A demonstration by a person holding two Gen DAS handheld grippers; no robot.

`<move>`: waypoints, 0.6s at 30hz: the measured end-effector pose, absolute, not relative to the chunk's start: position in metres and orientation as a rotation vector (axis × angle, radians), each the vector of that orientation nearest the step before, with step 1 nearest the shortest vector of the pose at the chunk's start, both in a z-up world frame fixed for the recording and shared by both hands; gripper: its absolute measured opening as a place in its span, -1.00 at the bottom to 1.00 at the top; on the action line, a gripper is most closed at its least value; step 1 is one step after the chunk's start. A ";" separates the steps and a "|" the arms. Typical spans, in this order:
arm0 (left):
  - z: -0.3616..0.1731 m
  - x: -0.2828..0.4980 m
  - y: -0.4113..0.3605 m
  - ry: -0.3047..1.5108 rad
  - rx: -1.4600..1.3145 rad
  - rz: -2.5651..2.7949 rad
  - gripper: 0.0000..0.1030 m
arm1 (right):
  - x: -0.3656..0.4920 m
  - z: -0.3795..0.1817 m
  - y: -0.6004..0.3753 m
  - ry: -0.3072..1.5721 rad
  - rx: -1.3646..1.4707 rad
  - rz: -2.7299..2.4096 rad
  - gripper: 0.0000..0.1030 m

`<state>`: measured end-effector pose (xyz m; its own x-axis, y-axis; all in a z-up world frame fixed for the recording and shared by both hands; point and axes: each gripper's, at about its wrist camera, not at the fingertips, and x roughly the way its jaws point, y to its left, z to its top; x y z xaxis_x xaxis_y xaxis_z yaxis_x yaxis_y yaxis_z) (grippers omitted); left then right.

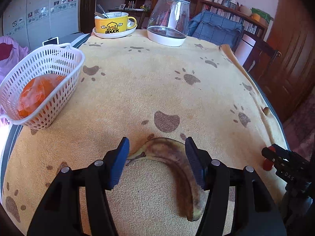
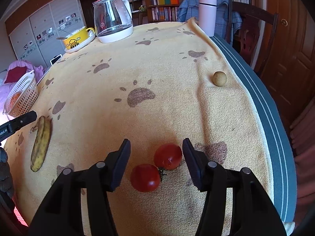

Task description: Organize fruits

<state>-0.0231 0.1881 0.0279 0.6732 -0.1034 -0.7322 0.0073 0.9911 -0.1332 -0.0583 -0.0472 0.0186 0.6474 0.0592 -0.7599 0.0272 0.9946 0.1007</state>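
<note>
Tongs both apart: left tongs straddle banana; right tongs straddle tomatoes.

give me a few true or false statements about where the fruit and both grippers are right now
1. The banana lies on the yellow cloth under the open left gripper. True.
2. The white basket is empty. False: an orange fruit sits in it.
3. The right gripper is shut on a tomato. False: it is open, with two tomatoes between its fingers.
4. A small round tan fruit lies near the cloth's right edge. True.
</note>
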 end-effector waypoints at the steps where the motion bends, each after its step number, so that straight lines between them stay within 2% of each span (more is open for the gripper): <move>1: 0.026 -0.025 0.185 0.838 -0.121 -0.070 0.17 | -0.060 0.019 -0.048 0.867 0.104 0.020 0.05; 6: 0.018 -0.028 0.171 0.880 -0.126 -0.117 0.17 | -0.065 0.017 -0.051 0.871 0.107 0.024 0.01; 18: 0.004 -0.020 0.144 0.912 -0.060 -0.111 0.27 | -0.059 0.015 -0.054 0.869 0.143 0.033 -0.26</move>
<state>-0.0202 0.1442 0.0039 0.6069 -0.1218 -0.7854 0.0708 0.9925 -0.0992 -0.0588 -0.0537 0.0153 0.6456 0.0872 -0.7587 0.0290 0.9900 0.1384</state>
